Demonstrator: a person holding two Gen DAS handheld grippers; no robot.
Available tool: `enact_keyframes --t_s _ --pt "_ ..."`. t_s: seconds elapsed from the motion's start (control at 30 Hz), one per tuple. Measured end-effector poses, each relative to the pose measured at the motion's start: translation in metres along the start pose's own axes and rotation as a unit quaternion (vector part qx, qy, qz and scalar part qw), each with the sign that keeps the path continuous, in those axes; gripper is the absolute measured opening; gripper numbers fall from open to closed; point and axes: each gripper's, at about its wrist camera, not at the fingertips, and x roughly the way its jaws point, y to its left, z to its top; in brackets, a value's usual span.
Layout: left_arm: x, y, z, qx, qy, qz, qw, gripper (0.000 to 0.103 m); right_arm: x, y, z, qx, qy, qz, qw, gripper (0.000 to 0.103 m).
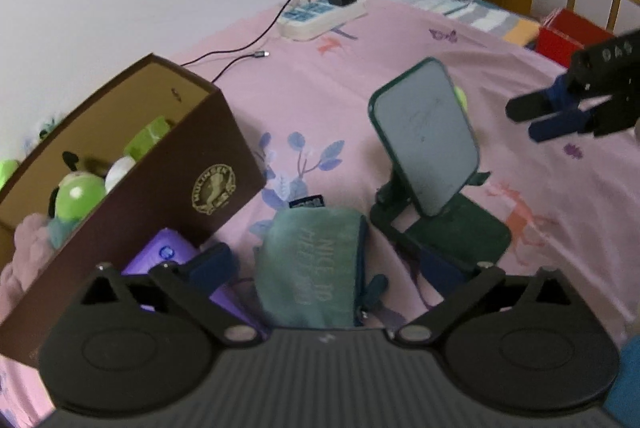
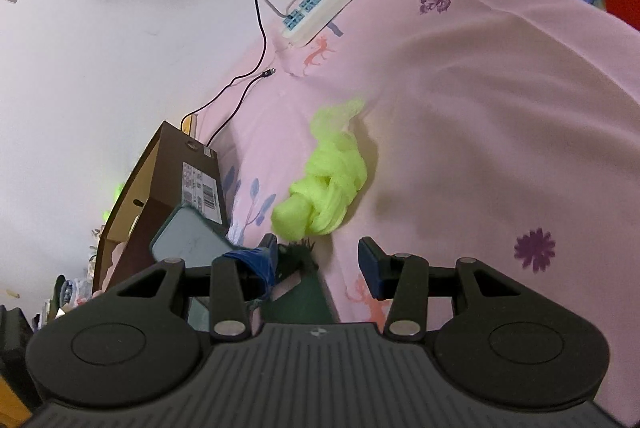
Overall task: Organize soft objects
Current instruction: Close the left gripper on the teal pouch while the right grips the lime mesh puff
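A teal fabric pouch [image 1: 316,264] lies on the pink bedsheet between the open fingers of my left gripper [image 1: 324,268]. A brown box [image 1: 188,164] to its left holds a green plush toy [image 1: 78,196] and other soft things. A purple item [image 1: 168,260] lies beside the box. A neon yellow-green knotted cloth [image 2: 324,184] lies on the sheet just ahead of my right gripper [image 2: 320,260], which is open and empty. The right gripper also shows in the left wrist view [image 1: 560,112], at the right edge above the bed.
A phone on a dark green stand [image 1: 428,148] is right of the pouch, also in the right wrist view [image 2: 188,240]. A white power strip [image 1: 320,14] with a black charger and cable lies by the wall. A red box [image 1: 568,36] and striped bedding sit far right.
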Motion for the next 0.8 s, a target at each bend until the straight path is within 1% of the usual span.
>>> enact_keyframes --t_s 0.17,0.3,0.4,0.53,0.63,0.7,0.77,0.8 --pt "0.019 0.003 0.009 -0.005 0.016 0.013 0.9998 0.101 0.010 -0.007 0.014 -0.001 0.012 0.011 1.000 0.030" --pt "0.035 0.005 0.009 -0.009 0.033 0.026 0.9991 0.101 0.017 -0.011 0.026 0.010 0.015 0.023 1.000 0.030" --pt "0.041 0.006 0.010 -0.015 0.040 0.022 0.9988 0.101 0.026 -0.012 0.034 0.020 0.023 0.029 0.999 0.030" --pt "0.048 -0.001 0.011 0.004 0.047 0.018 0.9987 0.101 0.040 -0.012 0.040 0.031 0.035 0.032 0.998 0.031" --pt "0.057 0.000 0.010 -0.010 0.062 0.016 0.9979 0.101 0.050 -0.011 0.043 0.039 0.043 0.032 0.998 0.031" --pt "0.061 0.001 0.008 -0.020 0.069 0.020 0.9972 0.099 0.057 -0.010 0.045 0.040 0.044 0.029 0.998 0.032" --pt "0.064 0.002 0.008 -0.027 0.071 0.021 0.9969 0.087 0.063 -0.008 0.047 0.035 0.045 0.023 0.998 0.032" --pt "0.065 0.003 0.008 -0.035 0.075 0.022 0.9963 0.083 0.065 -0.007 0.047 0.032 0.044 0.019 0.998 0.032"
